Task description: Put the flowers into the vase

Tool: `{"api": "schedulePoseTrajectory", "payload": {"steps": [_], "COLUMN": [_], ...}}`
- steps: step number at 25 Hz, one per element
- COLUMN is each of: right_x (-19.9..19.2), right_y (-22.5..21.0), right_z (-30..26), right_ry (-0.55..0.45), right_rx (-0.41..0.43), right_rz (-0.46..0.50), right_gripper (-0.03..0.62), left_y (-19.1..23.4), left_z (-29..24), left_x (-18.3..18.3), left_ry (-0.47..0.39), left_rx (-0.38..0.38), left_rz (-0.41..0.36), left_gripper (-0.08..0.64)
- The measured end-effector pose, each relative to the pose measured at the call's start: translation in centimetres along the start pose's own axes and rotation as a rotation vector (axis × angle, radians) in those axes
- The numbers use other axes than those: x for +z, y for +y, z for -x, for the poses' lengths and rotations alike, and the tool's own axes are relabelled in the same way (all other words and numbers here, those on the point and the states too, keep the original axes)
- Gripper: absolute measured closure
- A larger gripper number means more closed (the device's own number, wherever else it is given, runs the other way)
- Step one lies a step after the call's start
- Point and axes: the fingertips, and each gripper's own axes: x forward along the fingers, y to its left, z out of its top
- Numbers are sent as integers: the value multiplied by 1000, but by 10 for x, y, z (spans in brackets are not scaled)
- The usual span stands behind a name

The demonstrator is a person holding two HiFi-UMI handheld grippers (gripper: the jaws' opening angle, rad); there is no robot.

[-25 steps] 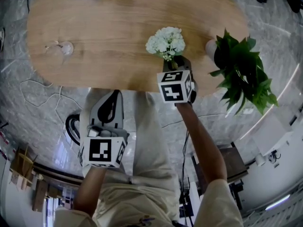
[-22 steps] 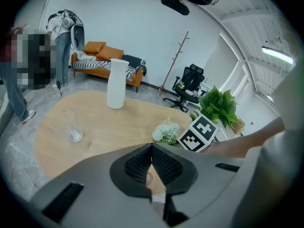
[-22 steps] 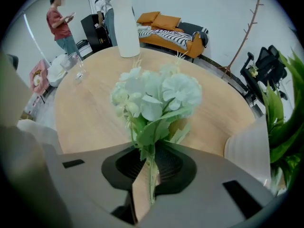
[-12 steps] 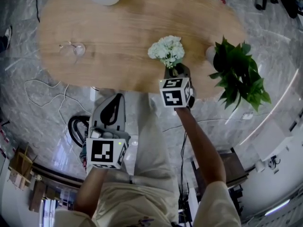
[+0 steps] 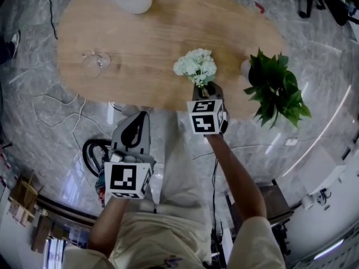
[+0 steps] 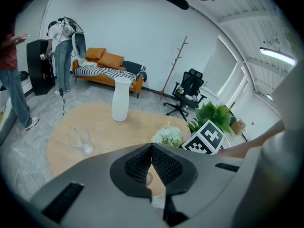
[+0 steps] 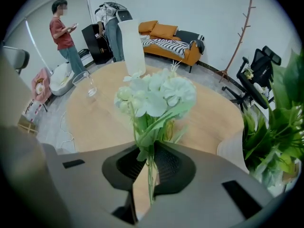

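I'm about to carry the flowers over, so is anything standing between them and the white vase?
Nothing visible does. The flowers, clamped by the stem in the right hand-held gripper, face the vase across bare table. The glass stands off to the left of that line, clear of it.

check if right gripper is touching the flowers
Touching. Right gripper view: the right gripper, its jaws having just closed further, pinches the white flowers by the stem.

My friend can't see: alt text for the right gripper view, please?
The right gripper, its jaws having just closed in, pinches the stems of white flowers over a wooden table. A tall white vase and a clear glass stand farther back.
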Motion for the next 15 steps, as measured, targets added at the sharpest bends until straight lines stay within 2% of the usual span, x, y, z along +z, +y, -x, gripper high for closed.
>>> {"api": "schedulePoseTrajectory", "payload": {"steps": [15], "right_x": [62], "right_y": [28], "right_z": [71], "right_ry": [-111], "right_rx": [18], "right_rz": [-42], "right_gripper": [541], "left_y": [12], "left_z": [40], "left_x": [53], "left_ry": [-43], "left_rx": [-23], "left_rz": [-16], "left_gripper": [552]}}
